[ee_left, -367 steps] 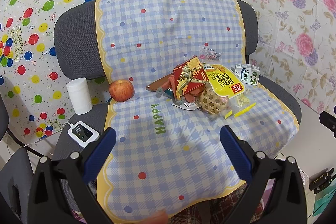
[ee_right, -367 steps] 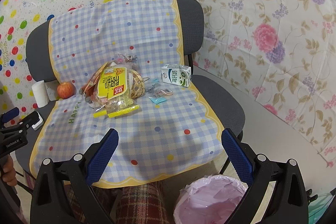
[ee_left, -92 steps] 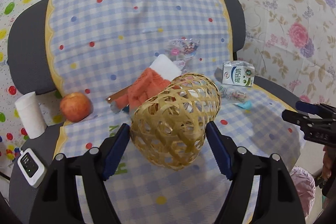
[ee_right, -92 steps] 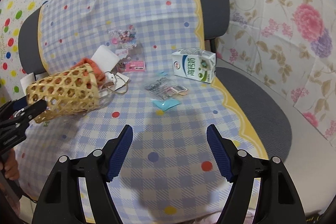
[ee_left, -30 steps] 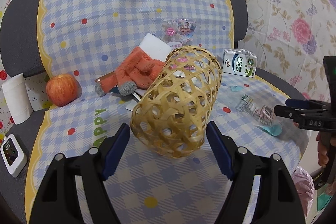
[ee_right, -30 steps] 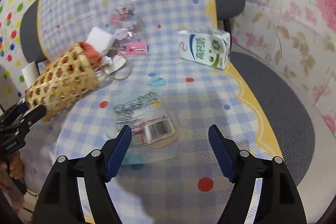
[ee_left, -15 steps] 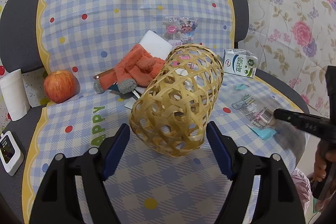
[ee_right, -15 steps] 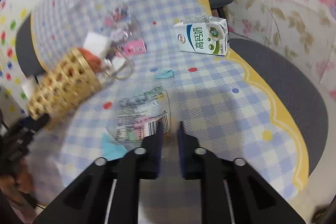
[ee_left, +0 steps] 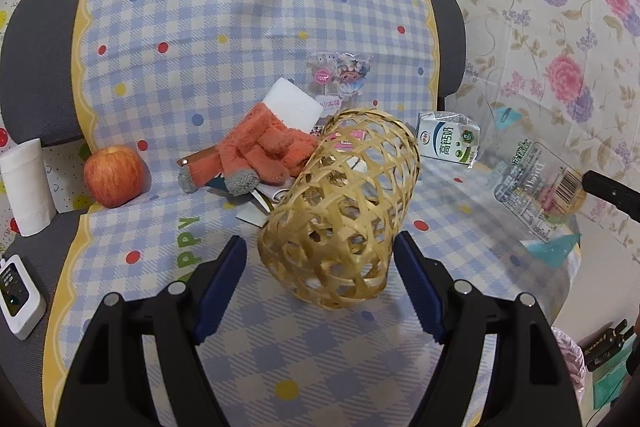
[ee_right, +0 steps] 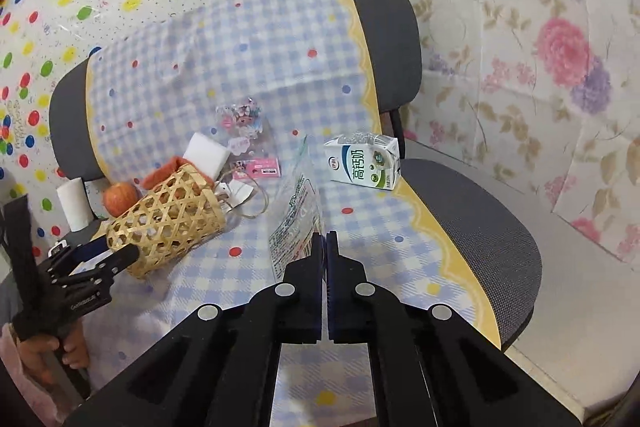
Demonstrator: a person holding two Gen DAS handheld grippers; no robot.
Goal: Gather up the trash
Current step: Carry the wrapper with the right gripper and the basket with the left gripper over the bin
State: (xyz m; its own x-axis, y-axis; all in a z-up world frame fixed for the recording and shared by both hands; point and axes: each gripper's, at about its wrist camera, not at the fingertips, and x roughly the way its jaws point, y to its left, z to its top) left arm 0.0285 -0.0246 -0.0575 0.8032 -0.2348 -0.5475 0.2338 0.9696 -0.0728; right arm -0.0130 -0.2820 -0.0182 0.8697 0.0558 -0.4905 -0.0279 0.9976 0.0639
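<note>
Right jaws: your right gripper [ee_right: 325,241] has its jaws pressed together on the near edge of the clear plastic wrapper [ee_right: 298,217], which stands on edge ahead of the tips, lifted off the cloth.
Left jaws: your left gripper [ee_left: 320,259] has its jaws set wide, clamped on the closed end of the woven bamboo basket [ee_left: 344,207]; the basket lies tilted, its mouth pointing away from the jaws.
Wrapper seen from your left: it hangs at the far right of the left jaws, pinched by the dark tip of your right gripper [ee_left: 588,179], with a teal scrap [ee_left: 554,251] just beneath it.
Milk carton: the milk carton [ee_right: 364,167] lies ahead and right of your right jaws, near the yellow border of the checked cloth [ee_right: 400,267].
Other litter: a cartoon-print packet [ee_left: 340,73] lies beyond the basket mouth.
Non-trash items: an orange glove [ee_left: 260,151] and an apple [ee_left: 114,175] lie ahead and left of your left jaws.
Bin: a pink-lined bin [ee_left: 568,359] shows low at the right edge, beside your left jaws.
</note>
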